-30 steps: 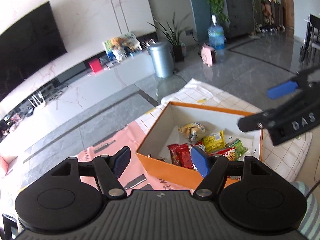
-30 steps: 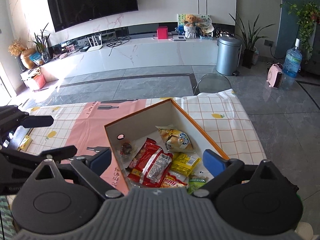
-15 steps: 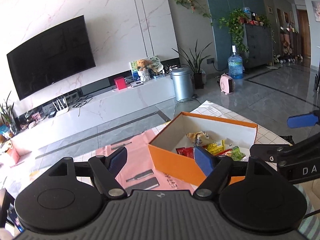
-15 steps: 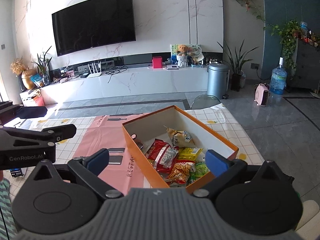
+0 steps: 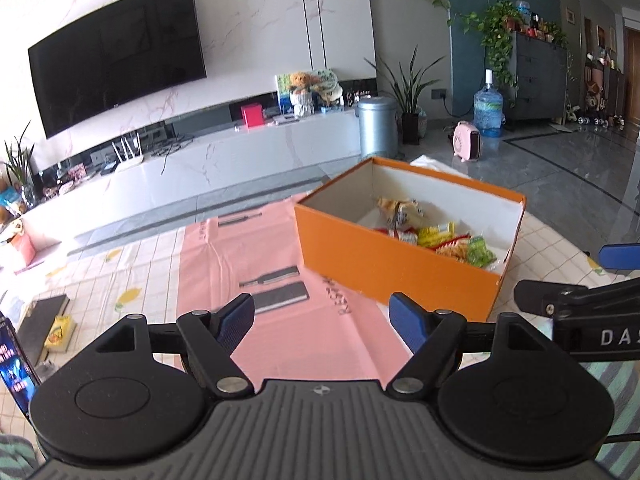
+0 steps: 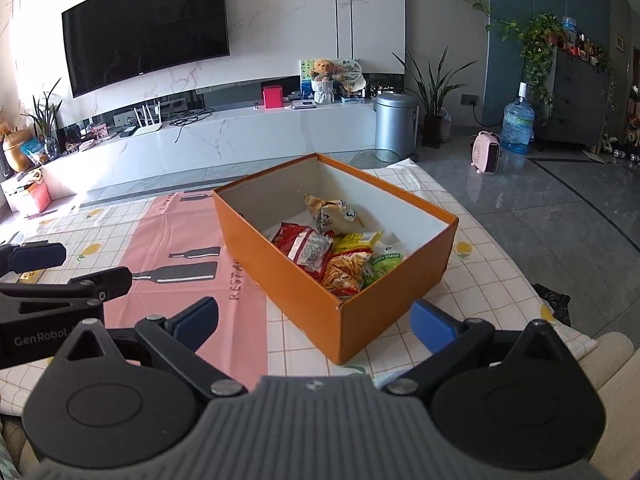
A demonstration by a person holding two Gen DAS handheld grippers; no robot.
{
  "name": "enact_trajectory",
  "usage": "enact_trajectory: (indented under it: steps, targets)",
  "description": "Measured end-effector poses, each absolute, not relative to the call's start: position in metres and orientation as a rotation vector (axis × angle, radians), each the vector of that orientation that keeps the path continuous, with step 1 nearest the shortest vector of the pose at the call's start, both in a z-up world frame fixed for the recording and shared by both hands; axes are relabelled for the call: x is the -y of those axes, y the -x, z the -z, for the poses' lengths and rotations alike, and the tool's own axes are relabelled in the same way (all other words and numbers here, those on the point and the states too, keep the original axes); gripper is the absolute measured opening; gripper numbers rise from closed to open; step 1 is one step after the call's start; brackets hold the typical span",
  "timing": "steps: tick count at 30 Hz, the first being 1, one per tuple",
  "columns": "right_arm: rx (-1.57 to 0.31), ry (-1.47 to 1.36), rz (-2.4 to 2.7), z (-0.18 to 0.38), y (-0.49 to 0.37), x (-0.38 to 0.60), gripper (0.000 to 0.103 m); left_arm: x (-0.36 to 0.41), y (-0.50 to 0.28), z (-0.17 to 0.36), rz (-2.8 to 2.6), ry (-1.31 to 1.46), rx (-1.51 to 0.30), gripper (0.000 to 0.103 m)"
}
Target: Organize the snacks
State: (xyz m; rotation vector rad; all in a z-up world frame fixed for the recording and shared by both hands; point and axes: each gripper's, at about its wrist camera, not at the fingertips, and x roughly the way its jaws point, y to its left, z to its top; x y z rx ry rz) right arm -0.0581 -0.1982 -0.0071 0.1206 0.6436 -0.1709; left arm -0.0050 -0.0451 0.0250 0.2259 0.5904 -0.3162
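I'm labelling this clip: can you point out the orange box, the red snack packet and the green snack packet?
orange box (image 6: 296, 280): right wrist view, its near long outer wall.
red snack packet (image 6: 306, 246): right wrist view, middle of the wrapper.
green snack packet (image 6: 385, 262): right wrist view, its printed front.

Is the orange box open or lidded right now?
Open. The orange box has no lid on it; its white inner walls and the snack packets inside show from above in both wrist views.

Both wrist cameras look forward from the table's near edge (image 6: 500, 264), left view (image 5: 140, 276) angled rightward; both share the orange box (image 5: 384, 256) (image 6: 296, 280).
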Motion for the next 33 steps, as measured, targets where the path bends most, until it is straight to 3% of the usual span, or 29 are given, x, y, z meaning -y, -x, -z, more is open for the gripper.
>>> enact_trajectory:
  steps: [33]
  targets:
    - [-0.737,-0.087,0.190,0.031,0.038,0.182,0.099,0.034,0.004,-0.005,0.315,-0.222,-0.665,0.090]
